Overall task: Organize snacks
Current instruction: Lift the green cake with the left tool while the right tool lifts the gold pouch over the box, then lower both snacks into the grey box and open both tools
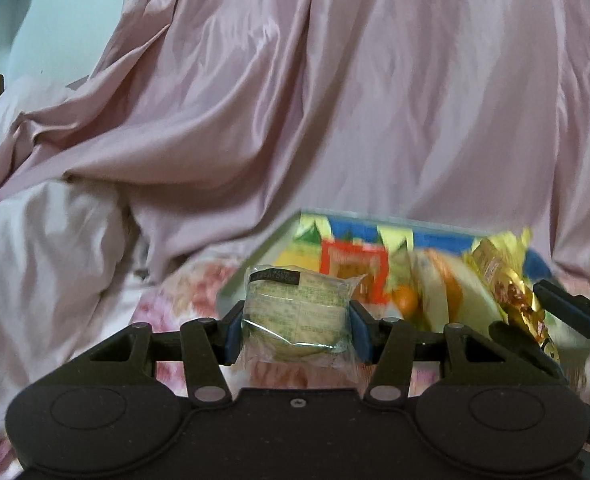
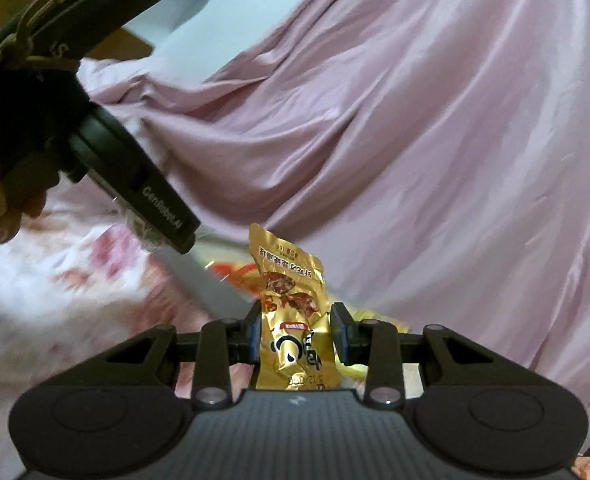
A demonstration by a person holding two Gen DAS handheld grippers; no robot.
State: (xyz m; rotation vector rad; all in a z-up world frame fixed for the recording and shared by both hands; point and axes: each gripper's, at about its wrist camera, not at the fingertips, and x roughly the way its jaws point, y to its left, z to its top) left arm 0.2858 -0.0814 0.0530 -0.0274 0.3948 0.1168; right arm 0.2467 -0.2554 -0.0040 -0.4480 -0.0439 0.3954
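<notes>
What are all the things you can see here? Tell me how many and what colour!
Wrapped cake: one, pale in clear wrap, held between the left hand-held gripper's fingers.
Gold snack packet: one, gold with brown picture, held upright in the right hand-held gripper.
Tray: one, colourful, holding blurred snacks, behind the cake.
Pink sheet: one, shiny pink, draped across the back.
Flowered cloth: one, white with pink flowers, underneath.
Left hand-held gripper: one, black, shut on the cake.
Right hand-held gripper: one, black, shut on the packet.

clear-wrapped pastry [image 1: 295, 312]: 1 | gold snack packet [image 2: 293, 320]: 1 | colourful tray [image 1: 255, 258]: 1
</notes>
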